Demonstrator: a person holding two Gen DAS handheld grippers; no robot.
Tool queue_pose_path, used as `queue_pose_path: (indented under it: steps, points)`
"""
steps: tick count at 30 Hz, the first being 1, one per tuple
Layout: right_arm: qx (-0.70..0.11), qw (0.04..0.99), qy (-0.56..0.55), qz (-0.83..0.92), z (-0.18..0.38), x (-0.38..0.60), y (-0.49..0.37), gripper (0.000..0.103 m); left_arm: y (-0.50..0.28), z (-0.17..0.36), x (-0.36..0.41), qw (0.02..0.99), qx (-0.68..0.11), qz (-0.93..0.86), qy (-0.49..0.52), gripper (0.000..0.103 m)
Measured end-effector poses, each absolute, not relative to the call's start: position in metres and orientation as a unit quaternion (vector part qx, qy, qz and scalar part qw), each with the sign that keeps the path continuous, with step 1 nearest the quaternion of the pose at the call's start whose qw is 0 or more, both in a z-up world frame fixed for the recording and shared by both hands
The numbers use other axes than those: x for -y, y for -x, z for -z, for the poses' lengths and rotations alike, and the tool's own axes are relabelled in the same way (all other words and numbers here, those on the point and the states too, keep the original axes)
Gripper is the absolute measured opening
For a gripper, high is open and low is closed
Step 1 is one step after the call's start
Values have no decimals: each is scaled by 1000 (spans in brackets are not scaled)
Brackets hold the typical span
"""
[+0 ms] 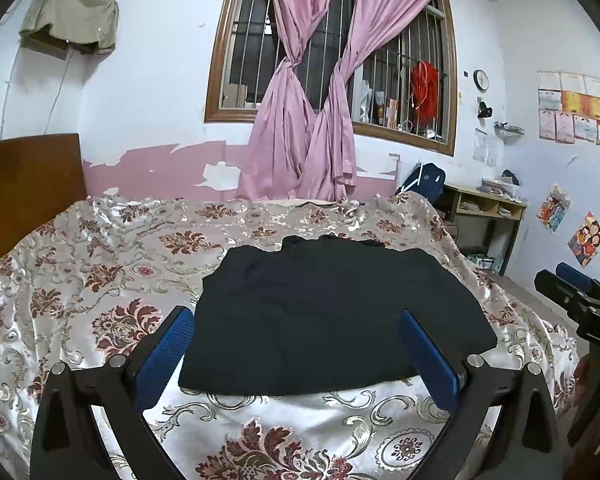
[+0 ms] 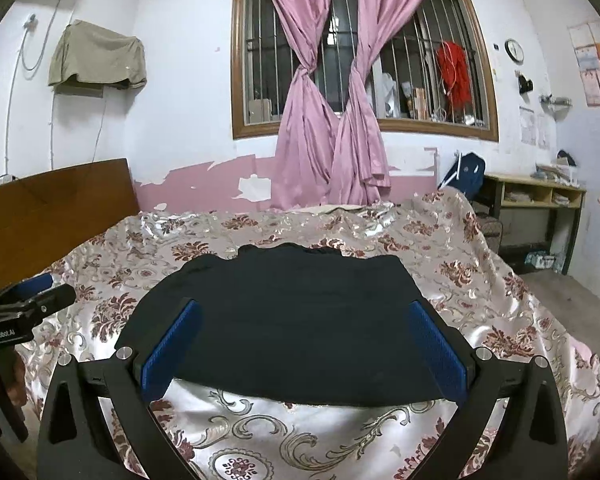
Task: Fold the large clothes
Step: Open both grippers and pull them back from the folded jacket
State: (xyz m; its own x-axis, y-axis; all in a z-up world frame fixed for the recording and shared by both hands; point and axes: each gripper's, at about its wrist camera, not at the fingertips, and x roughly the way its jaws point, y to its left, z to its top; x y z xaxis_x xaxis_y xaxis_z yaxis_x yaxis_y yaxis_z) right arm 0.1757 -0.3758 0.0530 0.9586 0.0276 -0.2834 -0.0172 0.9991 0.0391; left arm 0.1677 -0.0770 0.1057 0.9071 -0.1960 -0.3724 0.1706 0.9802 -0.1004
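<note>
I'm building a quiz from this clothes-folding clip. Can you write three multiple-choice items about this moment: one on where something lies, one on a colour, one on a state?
1. Where does the dark garment lie?
A. On the floral bedspread
B. On the desk by the wall
C. Over the window bars

2. What colour are the curtains?
A. Green
B. Pink
C. Yellow

3. How do the left gripper and right gripper stand?
A. Both shut on the garment
B. One open, one shut on the garment
C. Both open, holding nothing

Answers:
1 A: the garment rests flat in a compact rectangle on the patterned bedspread, in both wrist views.
2 B: pink drapes hang knotted at mid-height before the barred window.
3 C: each pair of blue pads stands wide apart, with no cloth pinched between them.
</note>
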Motion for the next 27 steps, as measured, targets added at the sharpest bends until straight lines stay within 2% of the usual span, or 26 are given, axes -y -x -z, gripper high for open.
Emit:
queue_pose_path:
  steps: [10,27]
  points:
    - [-110,994,-16,-10,-49,352,-149,101,-147,-93,78,979,-186,86,18,103]
    - [-125,991,-38,5,2,357,-129,101,-128,-51,81,979,-188,78,22,103]
